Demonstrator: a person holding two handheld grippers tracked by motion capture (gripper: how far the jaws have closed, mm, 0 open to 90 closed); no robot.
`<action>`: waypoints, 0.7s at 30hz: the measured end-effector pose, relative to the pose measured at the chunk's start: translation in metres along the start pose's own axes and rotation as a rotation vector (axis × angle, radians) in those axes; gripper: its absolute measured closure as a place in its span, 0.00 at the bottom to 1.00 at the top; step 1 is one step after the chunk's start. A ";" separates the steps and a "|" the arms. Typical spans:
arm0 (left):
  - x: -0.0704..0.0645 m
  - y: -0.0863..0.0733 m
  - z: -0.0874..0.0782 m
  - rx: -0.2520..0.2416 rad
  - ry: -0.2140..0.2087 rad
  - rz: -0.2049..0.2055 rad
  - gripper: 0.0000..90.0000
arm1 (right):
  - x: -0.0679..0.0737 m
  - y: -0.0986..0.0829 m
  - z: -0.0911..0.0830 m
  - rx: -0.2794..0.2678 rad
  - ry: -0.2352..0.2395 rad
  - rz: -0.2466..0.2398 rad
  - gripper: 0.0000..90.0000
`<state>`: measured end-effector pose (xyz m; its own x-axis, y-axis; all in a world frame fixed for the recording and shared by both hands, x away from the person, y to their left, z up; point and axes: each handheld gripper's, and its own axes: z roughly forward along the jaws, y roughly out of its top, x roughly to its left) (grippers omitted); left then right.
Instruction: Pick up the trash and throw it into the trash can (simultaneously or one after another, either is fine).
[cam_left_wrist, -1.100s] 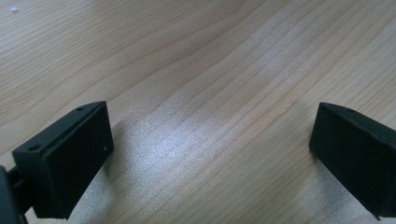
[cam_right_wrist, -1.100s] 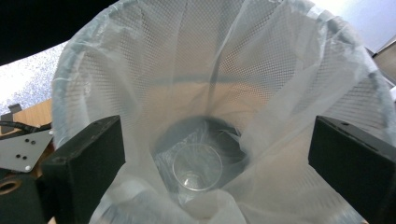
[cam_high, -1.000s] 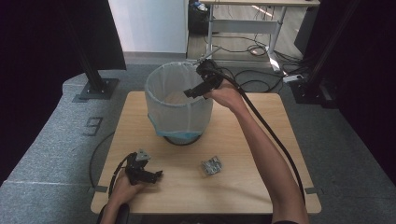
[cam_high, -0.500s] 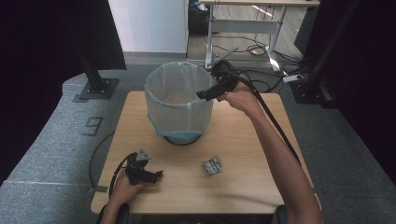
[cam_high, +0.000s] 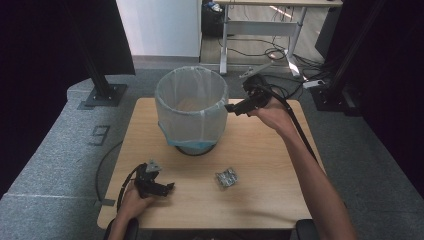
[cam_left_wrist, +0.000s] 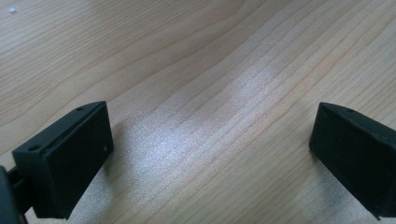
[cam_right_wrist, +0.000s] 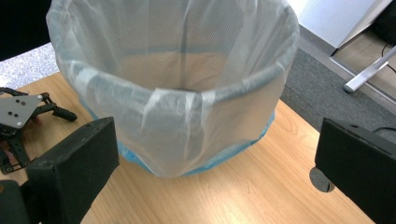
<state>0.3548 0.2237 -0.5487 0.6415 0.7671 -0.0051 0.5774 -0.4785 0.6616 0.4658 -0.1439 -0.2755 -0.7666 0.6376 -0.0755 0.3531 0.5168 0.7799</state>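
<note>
Small crinkly packet (cam_high: 227, 177) lay flat on the bench (cam_high: 260, 150) below the bin (cam_high: 191, 107), looked light and crushable, best pinched across its edges; both right gripper (cam_high: 234, 107) and left gripper (cam_high: 167, 188) had fingers wide open, empty.

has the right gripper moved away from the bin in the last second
Yes. The right gripper has drawn back from over the bin rim to its right side, jaws open.
</note>
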 end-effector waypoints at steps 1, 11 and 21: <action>0.000 0.000 0.000 0.000 0.000 0.000 0.00 | 0.000 -0.003 -0.001 -0.002 0.000 0.006 0.00; 0.000 0.000 0.000 -0.001 0.002 -0.001 0.00 | -0.001 -0.028 -0.005 -0.011 -0.016 0.002 0.00; 0.000 0.000 0.000 -0.003 0.002 -0.003 0.00 | 0.002 -0.062 -0.002 -0.023 -0.043 0.007 0.00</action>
<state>0.3546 0.2235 -0.5487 0.6389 0.7692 -0.0060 0.5780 -0.4749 0.6637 0.4415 -0.1755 -0.3224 -0.7404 0.6652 -0.0961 0.3457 0.4995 0.7944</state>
